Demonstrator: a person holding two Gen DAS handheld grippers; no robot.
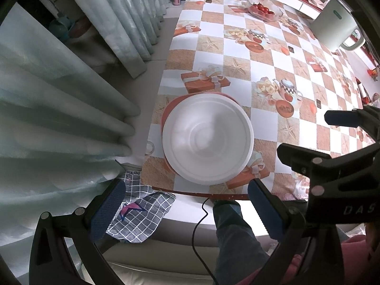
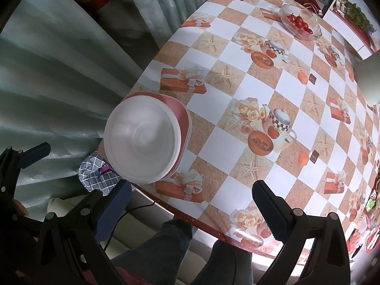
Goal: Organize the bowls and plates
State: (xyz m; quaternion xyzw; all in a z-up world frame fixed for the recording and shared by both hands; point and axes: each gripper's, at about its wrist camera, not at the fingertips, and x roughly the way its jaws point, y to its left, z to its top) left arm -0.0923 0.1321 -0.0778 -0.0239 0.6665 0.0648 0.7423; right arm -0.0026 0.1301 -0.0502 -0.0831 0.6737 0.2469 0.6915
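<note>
A white bowl point(image 1: 207, 140) sits on top of a stack of reddish plates point(image 1: 169, 110) near the table's front left corner. The right wrist view shows the same white bowl point(image 2: 142, 140) with the reddish plates point(image 2: 185, 123) under it. My left gripper point(image 1: 184, 210) hovers open just in front of the stack, over the table edge, with nothing between its blue-padded fingers. My right gripper point(image 2: 190, 207) is open and empty too, held above the front edge to the right of the stack. The right gripper's fingers point(image 1: 342, 118) show at the right of the left wrist view.
The table point(image 1: 237, 54) has a checkered cloth. A glass bowl of tomatoes point(image 1: 264, 8) stands at the far end, a white appliance point(image 1: 333, 28) at the far right. Curtains point(image 1: 59, 90) hang to the left. A person's legs point(image 1: 235, 232), a cable and a checked cloth point(image 1: 140, 216) lie below the front edge.
</note>
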